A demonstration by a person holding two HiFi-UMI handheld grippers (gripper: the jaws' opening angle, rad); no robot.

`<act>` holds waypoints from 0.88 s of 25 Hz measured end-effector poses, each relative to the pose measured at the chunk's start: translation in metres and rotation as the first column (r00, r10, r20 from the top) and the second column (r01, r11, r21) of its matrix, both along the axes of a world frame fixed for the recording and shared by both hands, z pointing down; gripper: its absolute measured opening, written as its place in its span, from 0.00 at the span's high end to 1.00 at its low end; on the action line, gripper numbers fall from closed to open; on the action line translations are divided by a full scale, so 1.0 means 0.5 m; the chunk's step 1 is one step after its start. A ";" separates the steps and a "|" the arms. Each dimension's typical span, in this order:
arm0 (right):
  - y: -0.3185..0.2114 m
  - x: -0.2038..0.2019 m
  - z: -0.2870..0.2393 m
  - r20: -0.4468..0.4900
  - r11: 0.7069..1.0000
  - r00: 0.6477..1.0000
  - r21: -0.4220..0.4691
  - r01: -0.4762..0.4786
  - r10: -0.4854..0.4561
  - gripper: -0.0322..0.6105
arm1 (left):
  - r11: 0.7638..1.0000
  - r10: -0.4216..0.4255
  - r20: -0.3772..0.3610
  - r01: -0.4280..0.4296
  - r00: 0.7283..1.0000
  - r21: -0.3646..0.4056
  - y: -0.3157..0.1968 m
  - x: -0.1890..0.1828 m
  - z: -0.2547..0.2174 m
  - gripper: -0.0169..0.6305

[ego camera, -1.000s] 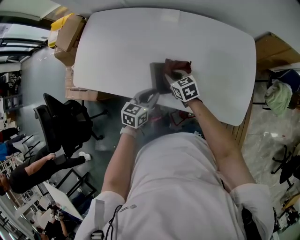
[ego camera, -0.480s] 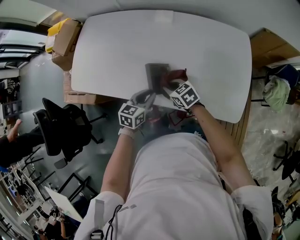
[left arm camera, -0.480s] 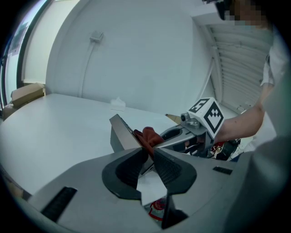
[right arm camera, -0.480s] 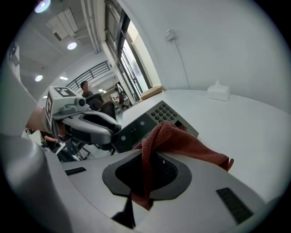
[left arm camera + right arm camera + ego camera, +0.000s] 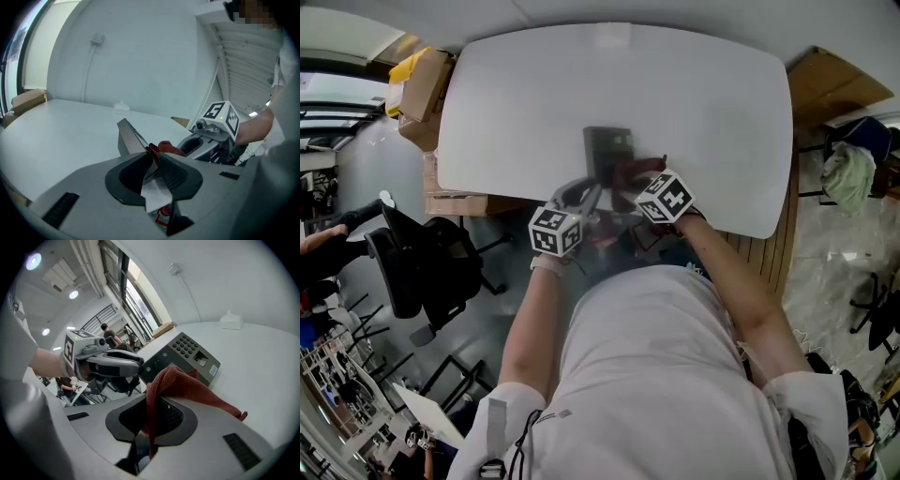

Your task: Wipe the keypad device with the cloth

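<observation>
While the left gripper (image 5: 152, 158) clamps the near edge of the keypad device (image 5: 183, 356) to steady it on the white table (image 5: 516, 103), the right gripper (image 5: 152, 404) is pinched tight on a red cloth (image 5: 190, 391), whose loose end drapes against the device's near end.

From the head view, the device lies at the table's 6 o'clock edge. The cloth sits at roughly the device's 4 o'clock corner, touching it or nearly so.

The wipe looks to be under way rather than finished. Cloth and device are together and both grippers are engaged, yet the keys (image 5: 187, 345) toward the device's 12 o'clock end are bare of cloth. No view shows which parts are already clean. On that reading, the key field and far end remain to be covered, and cloth and device have yet to be let go.

A small pale label (image 5: 213, 370) sits at the device's 3 o'clock side, its print too small to read. The key markings are likewise illegible. The marker cube (image 5: 555, 231) on each gripper carries only black-and-white squares, no words.
</observation>
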State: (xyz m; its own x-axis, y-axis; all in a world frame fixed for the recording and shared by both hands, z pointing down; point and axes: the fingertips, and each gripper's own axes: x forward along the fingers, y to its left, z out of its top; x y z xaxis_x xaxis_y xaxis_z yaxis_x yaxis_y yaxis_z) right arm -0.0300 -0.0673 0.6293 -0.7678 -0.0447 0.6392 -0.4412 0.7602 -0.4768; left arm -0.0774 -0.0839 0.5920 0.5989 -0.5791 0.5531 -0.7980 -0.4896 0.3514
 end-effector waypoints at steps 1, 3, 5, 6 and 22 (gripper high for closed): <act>0.004 0.001 -0.010 0.022 1.000 1.000 -0.010 -0.004 0.004 0.86 | 1.000 -0.004 -0.004 0.004 1.000 -0.003 0.000 0.000 0.000 0.85; 0.002 0.013 -0.032 0.055 0.999 0.998 -0.007 -0.042 0.042 0.86 | 1.000 -0.018 -0.027 0.017 0.999 -0.014 -0.001 0.002 0.000 0.85; -0.009 0.031 -0.059 0.086 0.995 0.991 0.016 -0.102 0.100 0.86 | 0.999 -0.023 -0.045 0.022 0.999 -0.026 -0.001 0.003 -0.002 0.85; -0.015 0.042 -0.077 0.103 0.990 0.986 0.034 -0.135 0.131 0.86 | 0.999 -0.020 -0.045 0.019 0.999 -0.027 -0.001 0.002 -0.005 0.85; -0.023 0.118 -0.443 0.384 0.728 0.805 0.364 -0.582 0.452 0.86 | 0.939 0.059 -0.195 0.012 0.979 0.344 0.042 -0.011 -0.346 0.94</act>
State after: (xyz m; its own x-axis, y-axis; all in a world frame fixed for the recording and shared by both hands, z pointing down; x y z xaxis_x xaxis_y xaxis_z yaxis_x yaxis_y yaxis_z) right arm 0.0292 -0.0790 0.4077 -0.6657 -0.7093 0.2318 -0.7428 0.5998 -0.2975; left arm -0.0832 -0.0632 0.4191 0.6919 -0.6960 0.1921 -0.7157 -0.6261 0.3093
